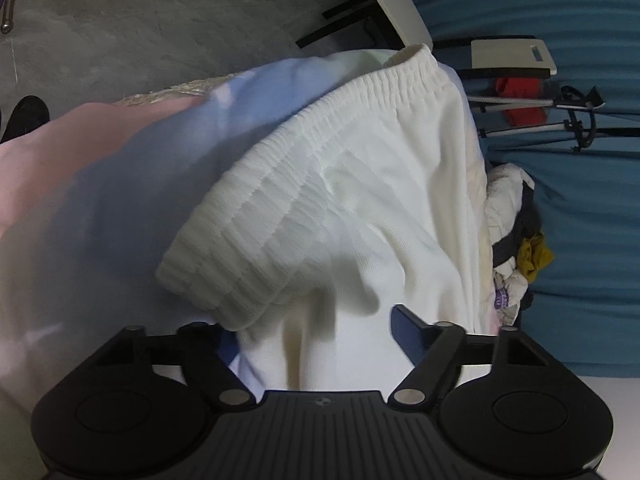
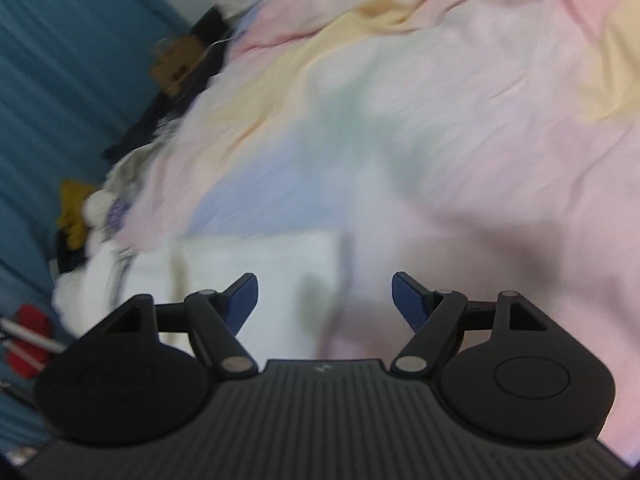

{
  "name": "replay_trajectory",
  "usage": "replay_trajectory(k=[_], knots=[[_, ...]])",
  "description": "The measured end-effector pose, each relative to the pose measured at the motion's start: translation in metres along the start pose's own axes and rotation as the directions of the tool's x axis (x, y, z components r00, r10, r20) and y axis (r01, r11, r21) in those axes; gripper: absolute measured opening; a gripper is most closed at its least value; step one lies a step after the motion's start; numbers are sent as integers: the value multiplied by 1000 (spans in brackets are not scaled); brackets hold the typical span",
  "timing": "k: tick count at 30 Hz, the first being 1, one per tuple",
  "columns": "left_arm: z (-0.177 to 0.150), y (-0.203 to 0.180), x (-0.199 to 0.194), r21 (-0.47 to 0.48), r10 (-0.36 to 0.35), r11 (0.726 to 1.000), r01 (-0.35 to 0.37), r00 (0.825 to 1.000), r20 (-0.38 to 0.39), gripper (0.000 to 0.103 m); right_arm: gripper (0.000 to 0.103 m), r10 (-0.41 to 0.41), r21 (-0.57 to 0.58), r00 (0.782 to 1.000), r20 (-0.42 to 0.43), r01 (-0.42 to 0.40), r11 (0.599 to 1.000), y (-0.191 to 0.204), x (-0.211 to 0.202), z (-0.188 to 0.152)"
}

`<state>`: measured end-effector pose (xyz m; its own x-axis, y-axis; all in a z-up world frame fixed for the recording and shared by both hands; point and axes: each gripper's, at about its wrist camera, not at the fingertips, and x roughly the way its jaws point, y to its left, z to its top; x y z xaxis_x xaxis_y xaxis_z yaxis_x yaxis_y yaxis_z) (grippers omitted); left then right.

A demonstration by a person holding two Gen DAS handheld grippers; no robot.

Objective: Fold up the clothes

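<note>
A white garment (image 1: 360, 200) with a ribbed elastic waistband (image 1: 320, 148) fills the left wrist view and lies over a pastel tie-dye cloth (image 1: 120, 168). My left gripper (image 1: 316, 332) is open, its jaws wide apart, with a bulge of the white fabric between them. Its left finger is partly hidden by the cloth. In the blurred right wrist view, my right gripper (image 2: 324, 296) is open with nothing held. It hovers over the edge of the white garment (image 2: 260, 264), which lies on the pink, yellow and blue tie-dye cloth (image 2: 440, 100).
A heap of other clothes (image 1: 512, 220) with a mustard piece (image 1: 532, 256) lies at the right, against a blue curtain (image 1: 580, 200). A tripod (image 1: 560, 120), a red object (image 1: 520, 96) and a white chair (image 1: 404, 12) stand beyond. A shoe (image 1: 26, 116) rests on the grey floor (image 1: 140, 20).
</note>
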<state>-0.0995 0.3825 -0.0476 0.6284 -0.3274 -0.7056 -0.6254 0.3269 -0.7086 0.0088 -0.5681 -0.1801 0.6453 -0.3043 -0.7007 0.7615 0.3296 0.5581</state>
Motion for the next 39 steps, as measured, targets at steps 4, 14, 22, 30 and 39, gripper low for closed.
replay_trajectory(k=[4,14,22,30,39], knots=[[9,7,11,-7,16,1000,-16,1000,11,59,77,28,91,998,-65,-23,996,-16,17,-6],[22,2,38,-16,59,998,-59,998,-21,59,59,112,-20,987,-114,-115,993,31,55,-24],[15,-10,24,-5,49,999,-49,998,40,15,7,128,-111,992,3,-127,986,46,41,-19],[3,-34,-40,68,-77,995,68,987,139,5,6,211,-125,971,115,-196,973,48,1,-10],[-5,-54,-51,104,-145,986,129,975,166,5,6,266,-125,950,162,-248,961,46,-23,-7]])
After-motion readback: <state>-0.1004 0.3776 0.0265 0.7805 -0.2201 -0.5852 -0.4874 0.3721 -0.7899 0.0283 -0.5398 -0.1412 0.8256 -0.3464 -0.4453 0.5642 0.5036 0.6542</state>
